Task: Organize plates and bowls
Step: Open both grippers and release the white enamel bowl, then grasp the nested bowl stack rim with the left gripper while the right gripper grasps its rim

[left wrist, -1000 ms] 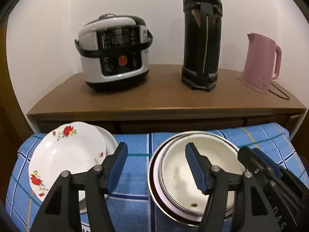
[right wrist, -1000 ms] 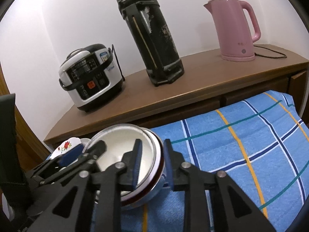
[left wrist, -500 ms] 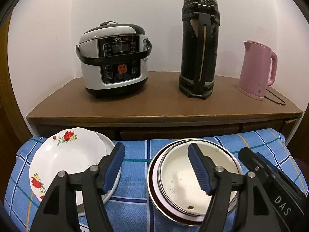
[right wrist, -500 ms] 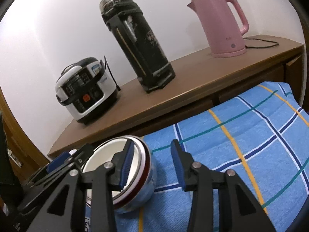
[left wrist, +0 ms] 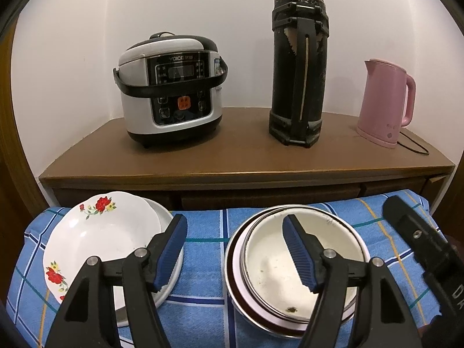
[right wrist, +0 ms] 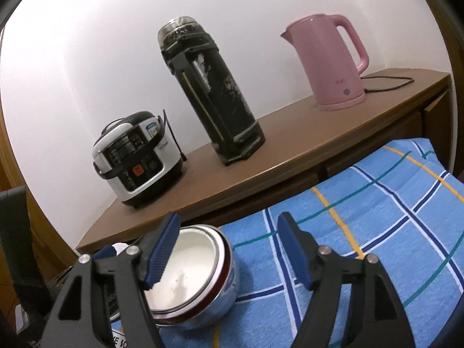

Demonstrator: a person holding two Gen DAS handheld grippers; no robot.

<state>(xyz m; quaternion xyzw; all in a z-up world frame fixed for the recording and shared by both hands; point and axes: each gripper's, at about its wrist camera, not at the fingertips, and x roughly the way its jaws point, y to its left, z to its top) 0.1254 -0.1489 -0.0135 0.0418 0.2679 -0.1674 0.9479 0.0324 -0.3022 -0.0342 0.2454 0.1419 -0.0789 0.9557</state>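
Left gripper (left wrist: 235, 249): jaws spread wide, nothing between them; it hangs above the blue checked cloth (left wrist: 203, 232), with open cloth directly under the gap.

Right gripper (right wrist: 227, 246): jaws spread wide, holding nothing. Its left finger overlaps the nested bowls in view, though contact cannot be confirmed; its right finger stands over bare cloth (right wrist: 362, 217). Open cloth runs ahead and to the right as far as the cloth's far edge.

Nested bowls (left wrist: 272, 264): beneath the left gripper's right finger, and low to the left of the right gripper (right wrist: 188, 264). A cream-white inner bowl sits inside a larger bowl with a dark red rim band. The inner bowl holds only a small dark speck near its near wall.

Flowered plate (left wrist: 95, 237): below and left of the left gripper's left finger, white with red flowers, resting tilted on a plain white dish (left wrist: 165, 217) whose rim shows beyond it. Plate and bowls lie apart, cloth between them.

Wooden cabinet (left wrist: 246, 156): straight ahead of both grippers, its front edge bounding the cloth's far side. On its top, left to right: rice cooker (left wrist: 171, 92), tall black thermos (left wrist: 298, 66), pink kettle (left wrist: 385, 101) with trailing cord. All stand well behind the dishes, against a white wall.
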